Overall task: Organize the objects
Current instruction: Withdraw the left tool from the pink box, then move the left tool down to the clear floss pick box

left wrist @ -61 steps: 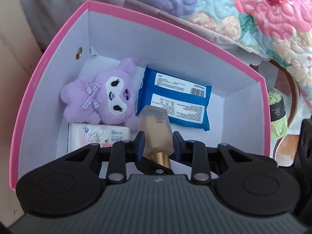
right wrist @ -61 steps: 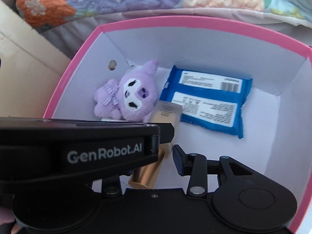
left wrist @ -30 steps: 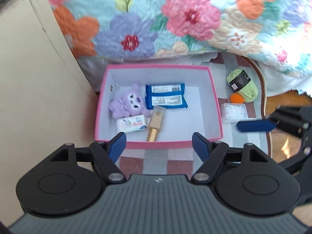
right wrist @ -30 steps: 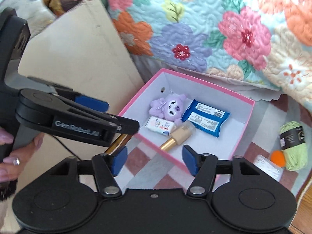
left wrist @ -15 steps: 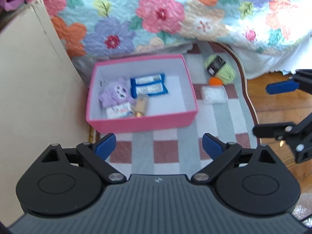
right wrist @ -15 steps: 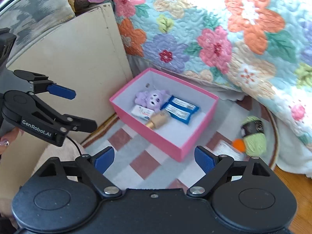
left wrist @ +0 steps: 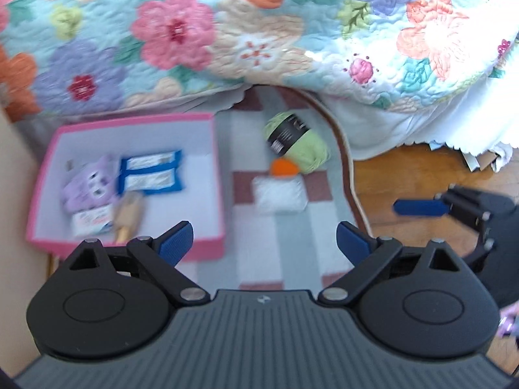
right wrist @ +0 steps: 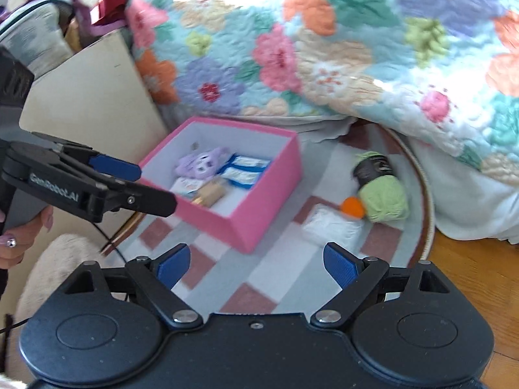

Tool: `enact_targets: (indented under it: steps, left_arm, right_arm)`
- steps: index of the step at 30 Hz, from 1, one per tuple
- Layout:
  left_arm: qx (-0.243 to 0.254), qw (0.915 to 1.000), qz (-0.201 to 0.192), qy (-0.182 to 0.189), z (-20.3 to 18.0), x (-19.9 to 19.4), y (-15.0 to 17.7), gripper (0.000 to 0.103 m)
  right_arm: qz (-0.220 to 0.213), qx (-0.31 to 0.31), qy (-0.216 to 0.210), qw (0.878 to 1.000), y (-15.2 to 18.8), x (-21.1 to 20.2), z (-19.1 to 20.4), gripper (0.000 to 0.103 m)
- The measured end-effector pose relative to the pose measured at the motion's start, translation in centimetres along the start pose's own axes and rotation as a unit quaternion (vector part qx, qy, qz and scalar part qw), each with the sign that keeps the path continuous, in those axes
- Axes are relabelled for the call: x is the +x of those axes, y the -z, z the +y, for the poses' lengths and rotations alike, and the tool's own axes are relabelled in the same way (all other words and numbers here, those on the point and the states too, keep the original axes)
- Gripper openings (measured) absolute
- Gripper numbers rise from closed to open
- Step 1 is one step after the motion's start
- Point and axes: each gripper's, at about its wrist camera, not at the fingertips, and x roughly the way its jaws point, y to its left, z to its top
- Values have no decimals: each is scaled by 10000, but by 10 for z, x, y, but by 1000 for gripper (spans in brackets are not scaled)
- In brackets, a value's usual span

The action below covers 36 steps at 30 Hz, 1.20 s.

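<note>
Both grippers hang above the rug, left gripper and right gripper spread wide and empty. Pink box sits left, holding toy, packet, bottle. Yarn lies right.

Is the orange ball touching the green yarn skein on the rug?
Touching. In the right wrist view the orange ball sits pressed against the green yarn skein with no rug visible between them; the left wrist view agrees.
</note>
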Motion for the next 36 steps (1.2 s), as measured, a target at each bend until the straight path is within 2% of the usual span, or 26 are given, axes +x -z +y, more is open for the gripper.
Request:
enact_targets:
  steps: [2, 6, 11, 13, 18, 27, 32, 36]
  left_arm:
    - [-59, 9999, -82, -40, -11, 23, -8, 93]
    - [96, 9999, 106, -56, -31, 75, -18, 91]
    - [217, 9985, 494, 39, -41, 137, -21, 75]
    - [300, 9972, 682, 26, -44, 158, -20, 67]
    - [400, 9956, 835, -143, -46, 198, -17, 67]
    - [250, 9940, 930, -517, -43, 232, -19, 62]
    - [-91, 9926, 1077, -547, -32, 236, -21, 63]
    - [-309, 9919, 1051, -646, -26, 238, -24, 65]
  right_arm:
    - [-94, 35, 81, 9999, 6, 10, -13, 92]
    - [-237, 41, 212, 9995, 14, 31, -35, 92]
    - [-266, 222, 252, 9991, 23, 66, -59, 92]
    - [-142, 377, 169, 9990, 26, 84, -69, 92]
    - [28, 673, 3, 9977, 34, 126, -89, 91]
    - [-385, 815, 9, 9959, 43, 168, -103, 88]
    - [-396, 713, -4, 9967, 46, 179, -105, 88]
    - [-343, 589, 59, 9977, 46, 186, -103, 88]
